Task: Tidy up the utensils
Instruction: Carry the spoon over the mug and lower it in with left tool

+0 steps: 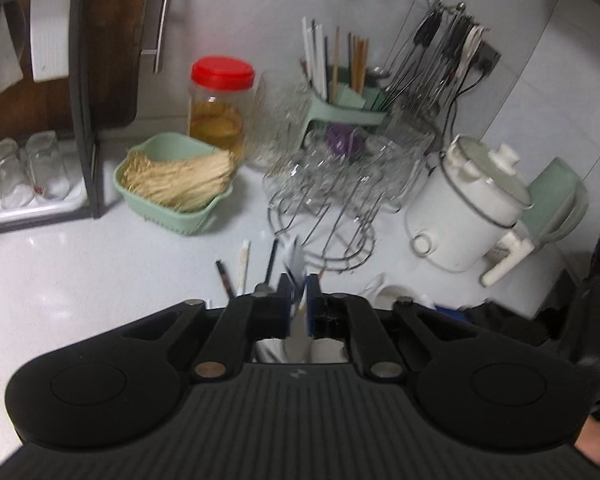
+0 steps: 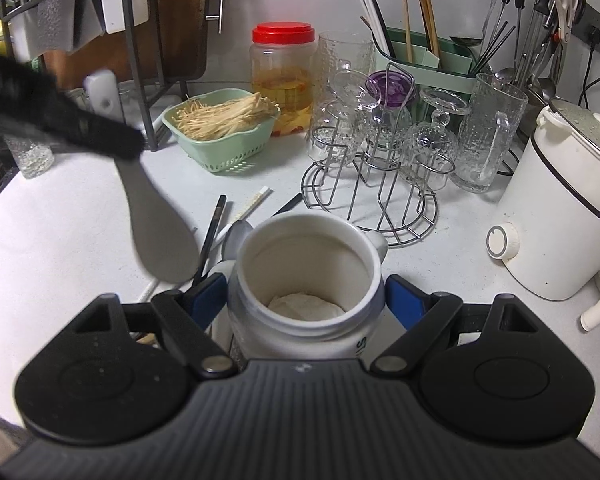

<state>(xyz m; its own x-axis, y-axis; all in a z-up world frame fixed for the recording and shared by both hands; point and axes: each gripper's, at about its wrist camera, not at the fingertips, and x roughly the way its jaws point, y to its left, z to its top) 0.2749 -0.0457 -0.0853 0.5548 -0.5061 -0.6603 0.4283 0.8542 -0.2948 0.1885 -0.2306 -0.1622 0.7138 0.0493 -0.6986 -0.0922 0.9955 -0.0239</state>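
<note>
My right gripper is shut on a white mug, its blue pads pressed on both sides; the mug stands upright with its mouth open. My left gripper is shut on a white rice paddle. In the right wrist view that paddle hangs blade down, left of the mug and above the counter, from the blurred black left gripper. Loose on the counter behind the mug lie black chopsticks, a white chopstick and a metal spoon.
A green basket of enoki mushrooms, a red-lidded jar and a wire rack of glasses stand behind. A green utensil holder sits at the back, a white electric cooker at right, a dish rack at left.
</note>
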